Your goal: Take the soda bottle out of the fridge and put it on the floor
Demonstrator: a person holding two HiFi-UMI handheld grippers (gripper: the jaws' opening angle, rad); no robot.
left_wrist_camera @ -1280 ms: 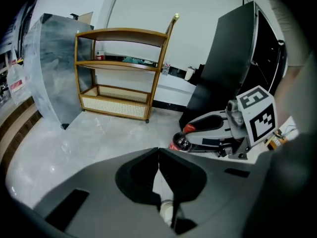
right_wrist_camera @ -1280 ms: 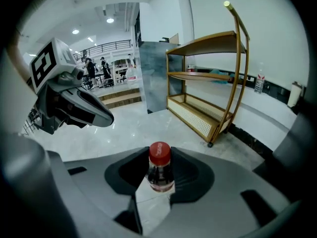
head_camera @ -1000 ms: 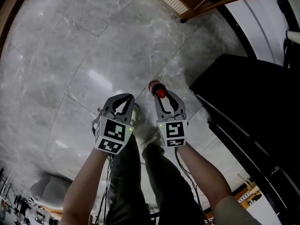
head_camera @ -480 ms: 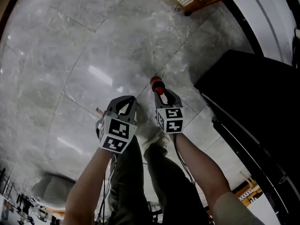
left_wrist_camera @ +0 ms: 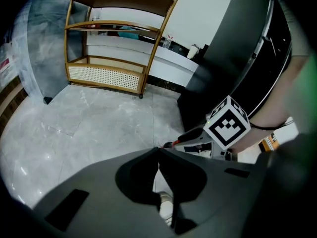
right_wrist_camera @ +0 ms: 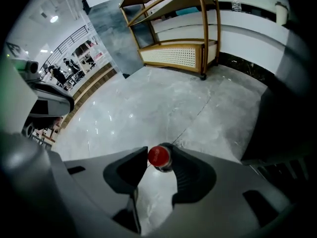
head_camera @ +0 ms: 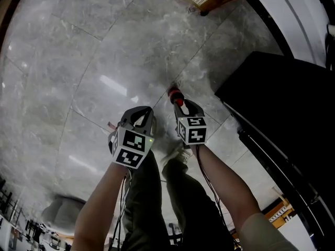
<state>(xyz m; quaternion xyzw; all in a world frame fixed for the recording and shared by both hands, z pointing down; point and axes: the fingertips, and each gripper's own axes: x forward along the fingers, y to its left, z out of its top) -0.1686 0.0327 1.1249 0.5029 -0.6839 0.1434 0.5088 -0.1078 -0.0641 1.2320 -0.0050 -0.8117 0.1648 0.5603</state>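
Note:
The soda bottle (head_camera: 175, 94) stands on the grey marble floor (head_camera: 104, 46) just ahead of the person's feet; only its red cap (right_wrist_camera: 159, 156) and dark neck show. My right gripper (head_camera: 180, 102) reaches down over it, with the cap between its jaw tips. The jaws are opening but still lie against the cap on both sides. My left gripper (head_camera: 141, 110) hangs beside it on the left, shut and empty; its tips (left_wrist_camera: 158, 150) meet. From the left gripper view the right gripper's marker cube (left_wrist_camera: 227, 128) is seen close by.
The black fridge (head_camera: 282, 103) fills the right side, its door edge near my right arm. A wooden shelf unit (left_wrist_camera: 119, 43) on castors stands at the far side of the floor, beside a white counter (left_wrist_camera: 173, 63). The person's legs and shoes (head_camera: 175, 150) are below the grippers.
The right gripper has stayed over the bottle's cap and its marker cube has tilted a little. The bottle and the left gripper have hardly moved.

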